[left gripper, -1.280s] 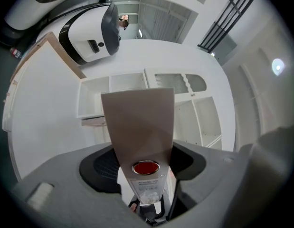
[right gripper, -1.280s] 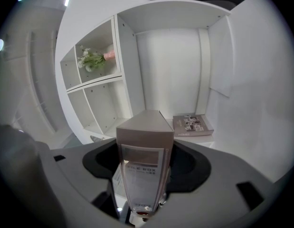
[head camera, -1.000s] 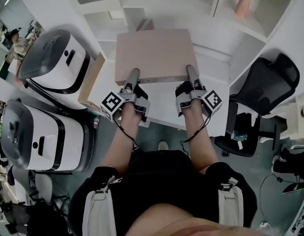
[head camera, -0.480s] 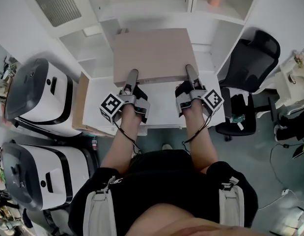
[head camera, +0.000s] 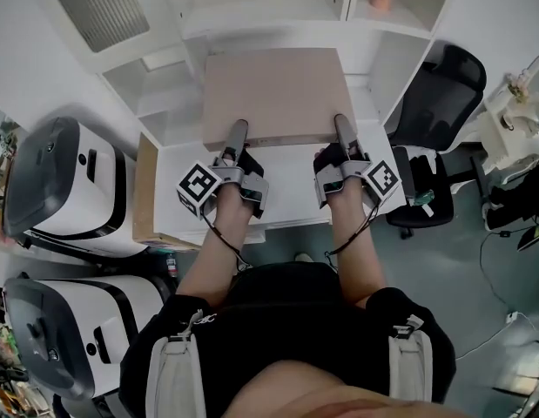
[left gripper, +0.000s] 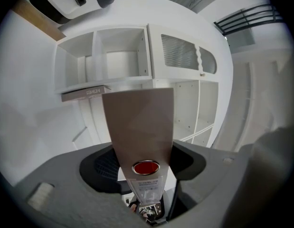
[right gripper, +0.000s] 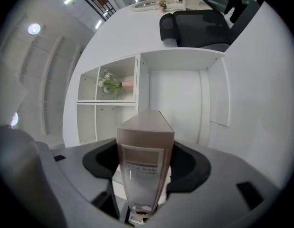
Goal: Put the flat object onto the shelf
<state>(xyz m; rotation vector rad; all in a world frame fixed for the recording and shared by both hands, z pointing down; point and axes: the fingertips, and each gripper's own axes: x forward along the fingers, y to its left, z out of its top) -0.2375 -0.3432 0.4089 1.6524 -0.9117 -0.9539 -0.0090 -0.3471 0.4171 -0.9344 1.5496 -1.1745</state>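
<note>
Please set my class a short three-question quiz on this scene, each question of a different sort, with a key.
1. True or false: the left hand-held gripper and the right hand-held gripper both clamp the flat box.
2. In the head view, what stands to the right of the white shelf unit? A: a black office chair. B: a ladder. C: a bicycle.
3. Fill in: in the left gripper view, the round spot on the box's edge is ___.

Key: 1 true; 2 A; 3 red.
</note>
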